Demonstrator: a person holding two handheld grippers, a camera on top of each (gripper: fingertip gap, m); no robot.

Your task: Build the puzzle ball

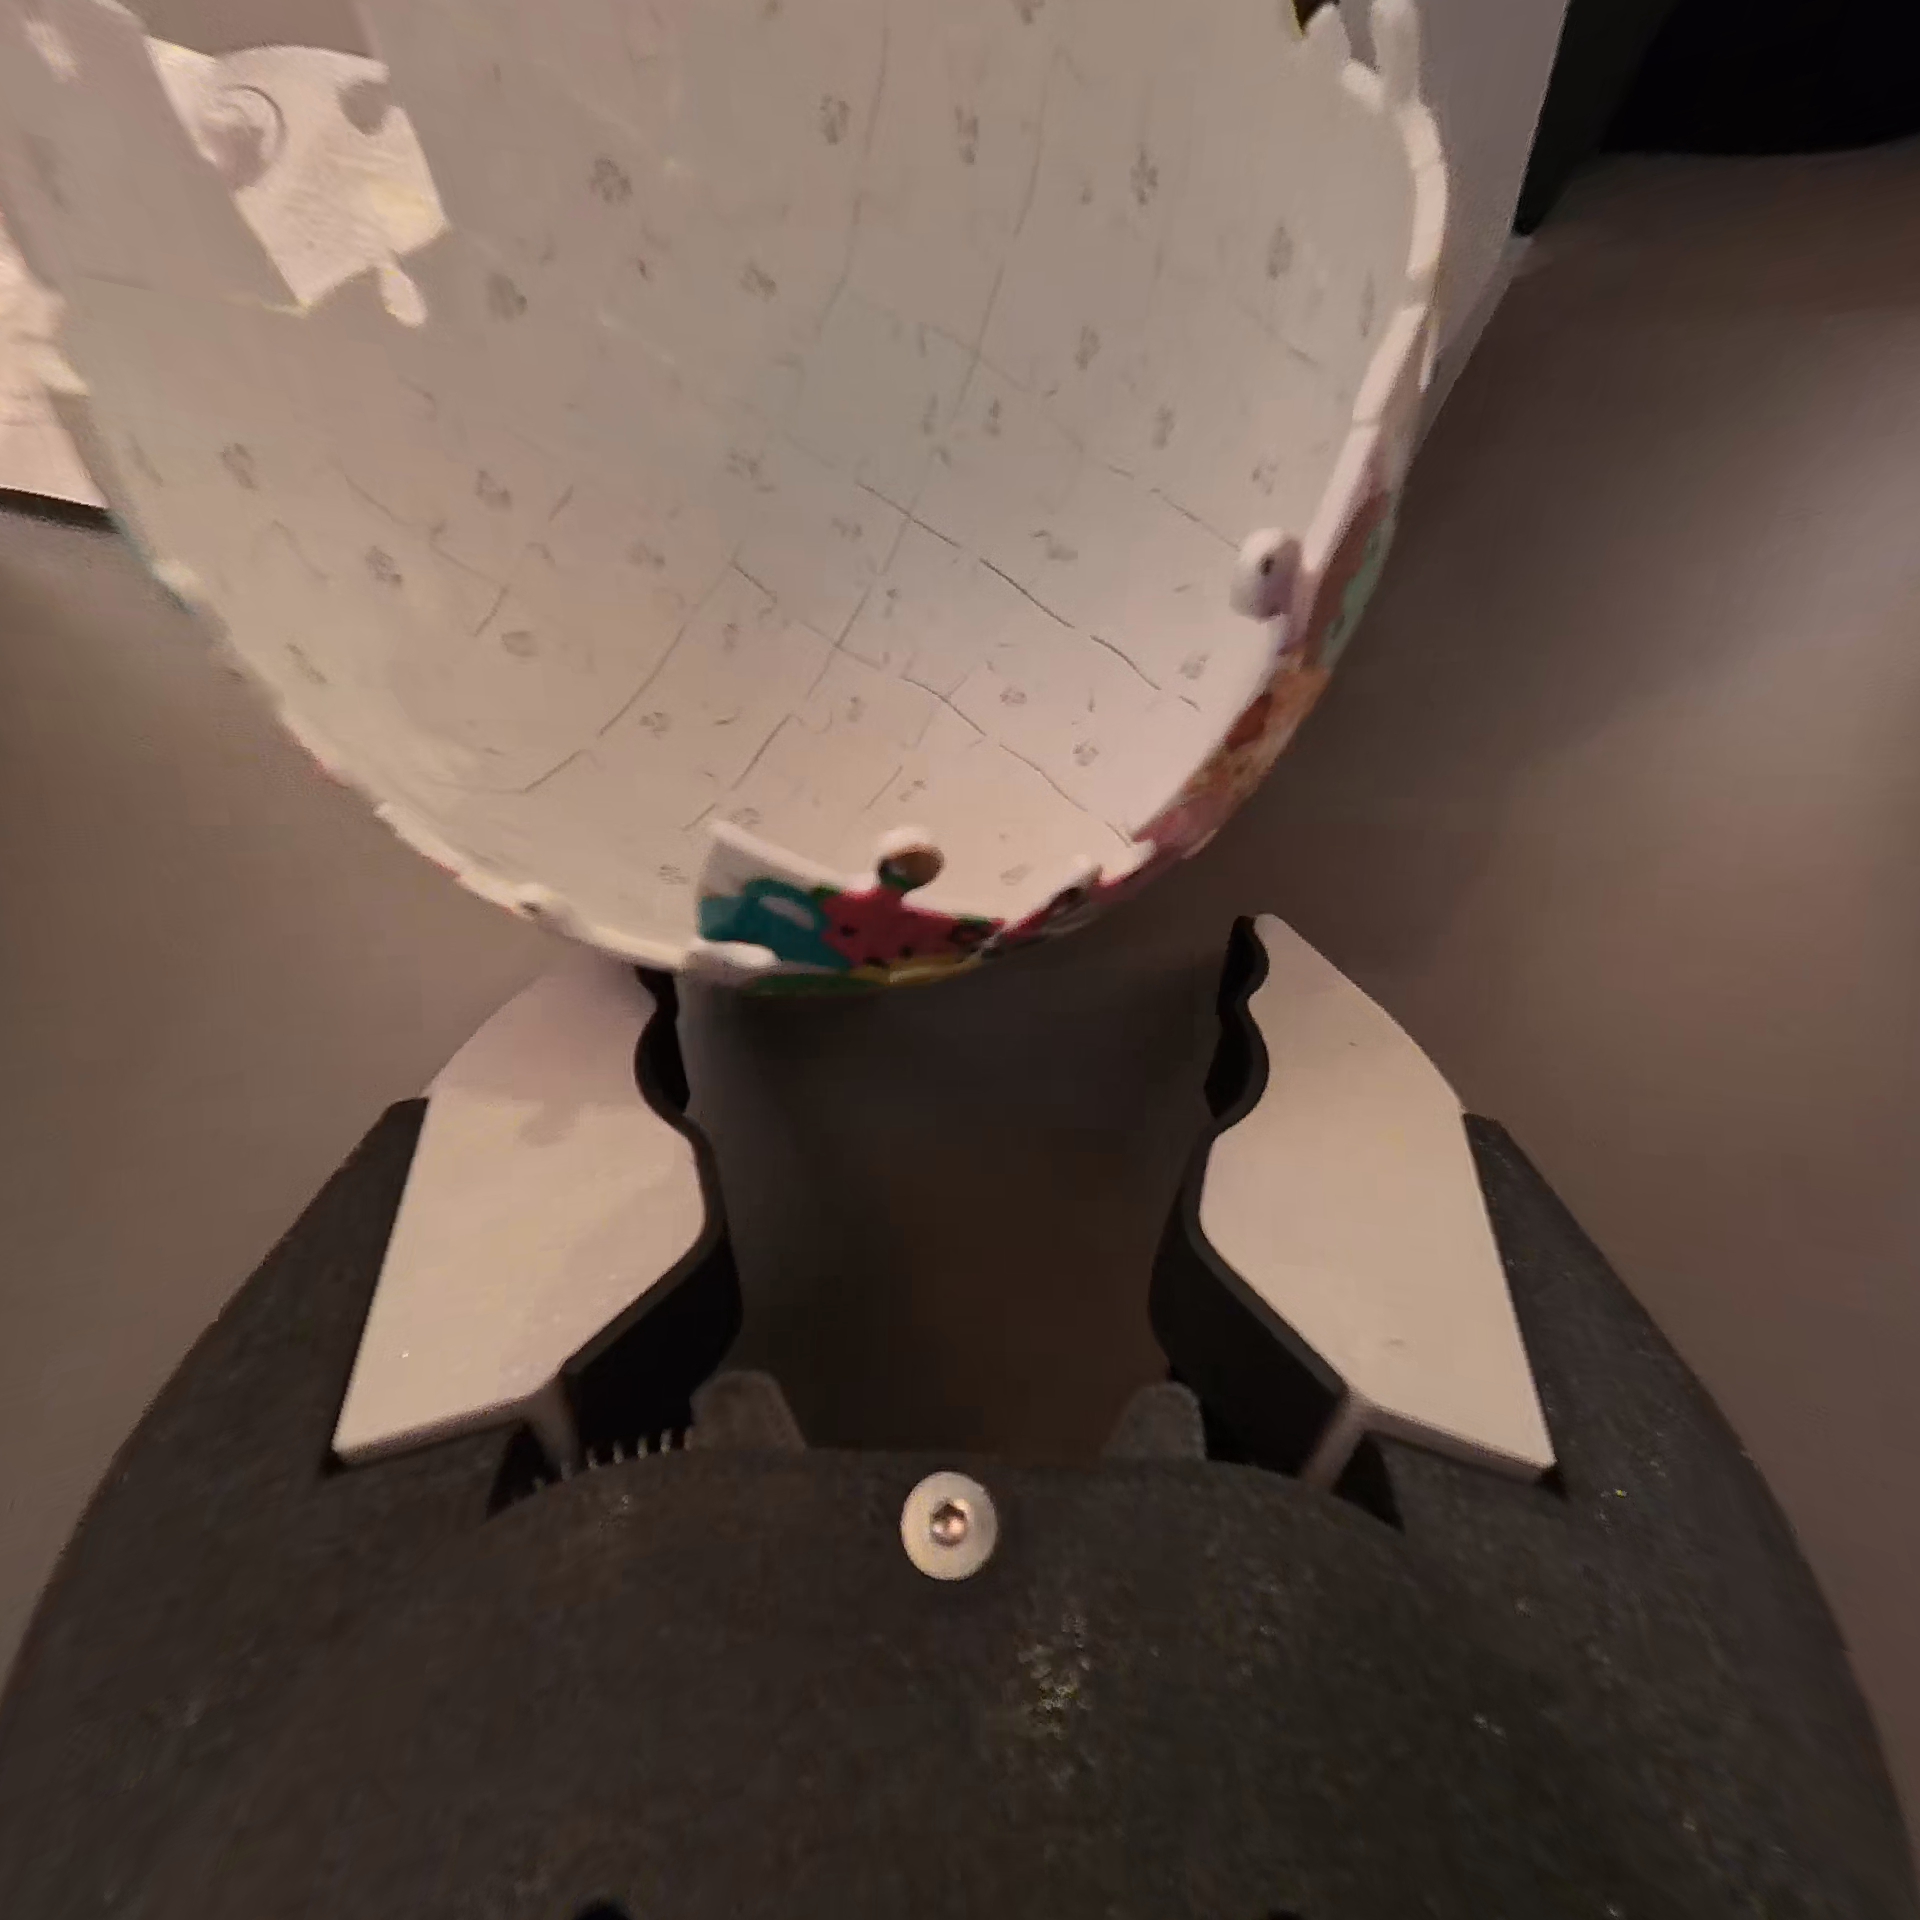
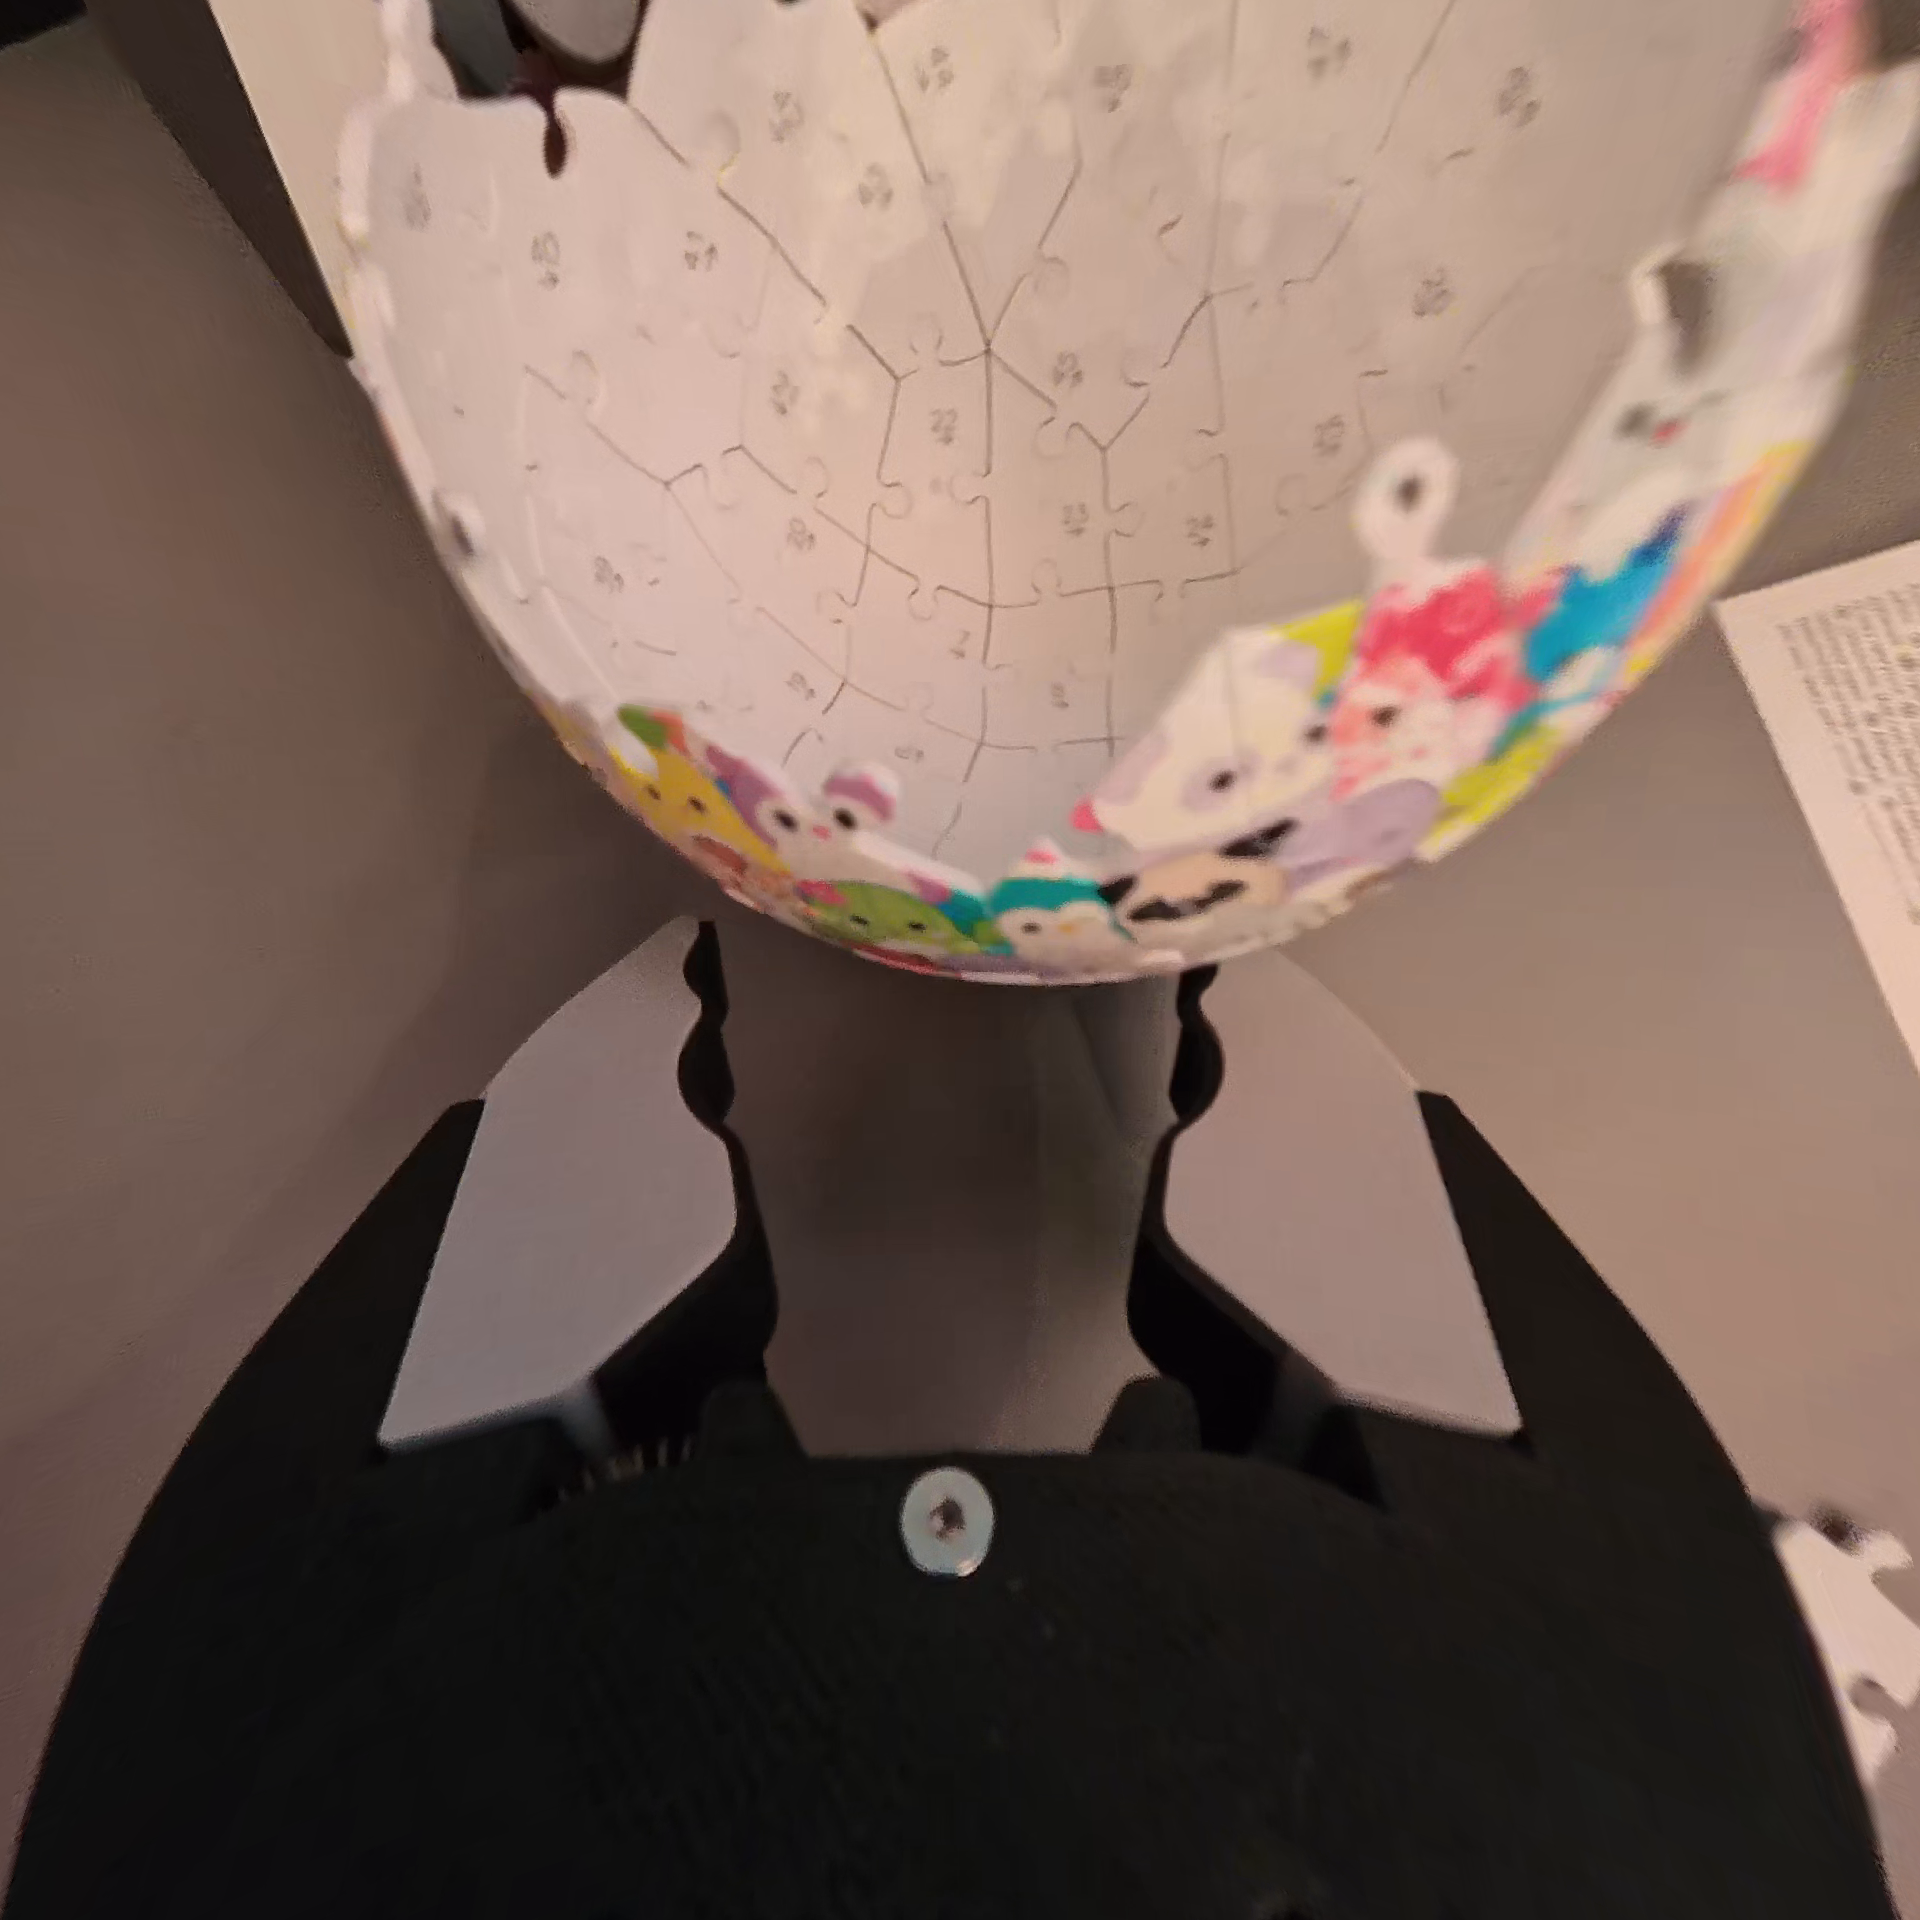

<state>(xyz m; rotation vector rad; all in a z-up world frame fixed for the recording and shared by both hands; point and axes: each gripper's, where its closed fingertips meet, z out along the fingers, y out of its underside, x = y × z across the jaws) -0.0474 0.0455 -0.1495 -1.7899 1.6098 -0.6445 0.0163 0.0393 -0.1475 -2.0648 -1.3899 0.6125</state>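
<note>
You're over a plain grey-brown tabletop (image 1: 187,935), matte, warm dim light with soft shadows. Printed paper sheet (image 2: 1829,748) lies flat at your right edge. Top right in the left wrist view goes dark (image 1: 1766,73), can't tell what.

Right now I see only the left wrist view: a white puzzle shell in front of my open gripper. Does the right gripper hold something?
Observer: No. The right gripper is open, with nothing between its fingers. A puzzle shell with a colourful outside is just ahead of its tips.
Operator: Is any loose piece near it?
Observer: Yes. One white loose piece lies on the table, beside the gripper's body at the right edge.
Operator: Is anything else on that side?
Observer: A printed sheet lies to the right of the shell.
</note>
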